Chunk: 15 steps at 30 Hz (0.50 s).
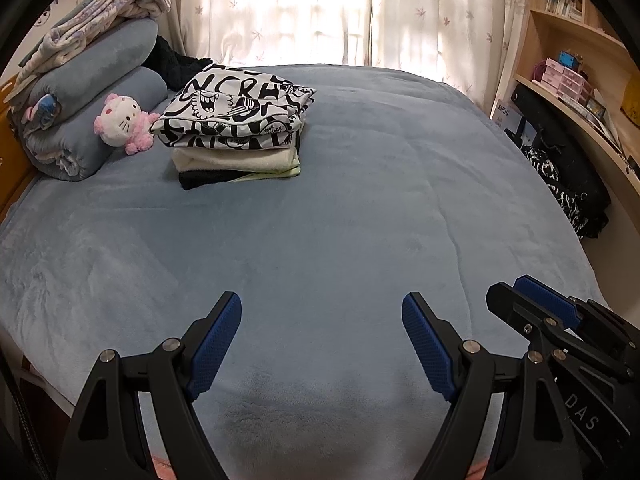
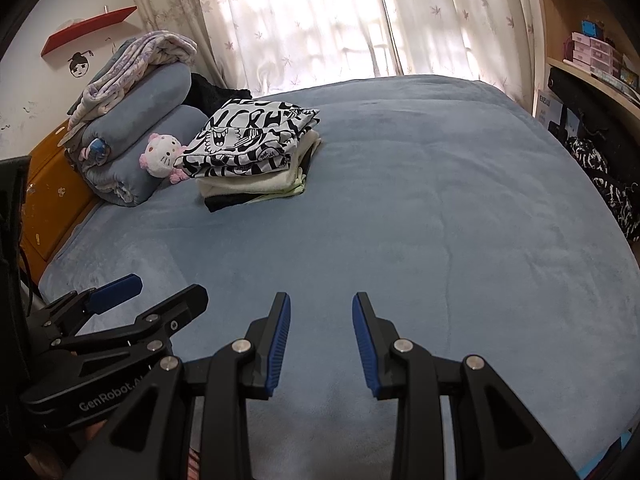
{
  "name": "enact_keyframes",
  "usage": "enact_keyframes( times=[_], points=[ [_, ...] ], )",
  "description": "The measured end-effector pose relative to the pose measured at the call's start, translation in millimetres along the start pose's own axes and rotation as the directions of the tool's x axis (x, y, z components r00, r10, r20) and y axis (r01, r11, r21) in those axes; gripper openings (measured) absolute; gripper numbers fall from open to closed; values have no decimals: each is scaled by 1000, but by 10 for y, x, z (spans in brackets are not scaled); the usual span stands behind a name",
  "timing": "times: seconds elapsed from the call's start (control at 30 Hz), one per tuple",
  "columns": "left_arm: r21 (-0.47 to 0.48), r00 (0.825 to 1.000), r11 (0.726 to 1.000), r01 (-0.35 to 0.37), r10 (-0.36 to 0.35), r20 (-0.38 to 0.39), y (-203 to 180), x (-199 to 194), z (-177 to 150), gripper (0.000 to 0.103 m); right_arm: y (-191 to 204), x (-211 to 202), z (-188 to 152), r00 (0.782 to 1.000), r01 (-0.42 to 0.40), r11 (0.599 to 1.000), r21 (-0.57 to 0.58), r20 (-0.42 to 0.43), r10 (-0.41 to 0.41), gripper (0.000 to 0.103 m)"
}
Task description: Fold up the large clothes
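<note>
At the far left of the bed (image 1: 360,216), the stack of folded clothes (image 1: 236,128) sits beside the plush toy (image 1: 120,122), well ahead and left of both grippers, its long side running across the view. The left gripper (image 1: 322,344), fingers spread wide and empty, seems nearer to it than the right gripper (image 2: 320,344), whose fingers stand partly apart, pinching nothing. No unfolded garment lies on the bare blanket before them; a dark patterned heap (image 1: 560,192) sits off the bed's right edge.
</note>
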State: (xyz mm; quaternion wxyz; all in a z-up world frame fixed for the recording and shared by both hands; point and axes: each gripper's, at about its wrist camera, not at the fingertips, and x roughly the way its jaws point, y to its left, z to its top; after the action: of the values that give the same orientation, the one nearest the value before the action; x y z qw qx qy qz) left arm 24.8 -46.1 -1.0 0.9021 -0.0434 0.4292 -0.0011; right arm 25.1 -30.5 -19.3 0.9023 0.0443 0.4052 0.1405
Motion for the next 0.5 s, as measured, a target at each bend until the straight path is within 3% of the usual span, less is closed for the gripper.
enact_keyframes(
  times=[0.5],
  points=[
    [-1, 1000, 1000, 0, 0, -10, 40, 65, 18, 81, 8, 112, 20, 1000, -4, 1000, 7, -30, 5, 32]
  ],
)
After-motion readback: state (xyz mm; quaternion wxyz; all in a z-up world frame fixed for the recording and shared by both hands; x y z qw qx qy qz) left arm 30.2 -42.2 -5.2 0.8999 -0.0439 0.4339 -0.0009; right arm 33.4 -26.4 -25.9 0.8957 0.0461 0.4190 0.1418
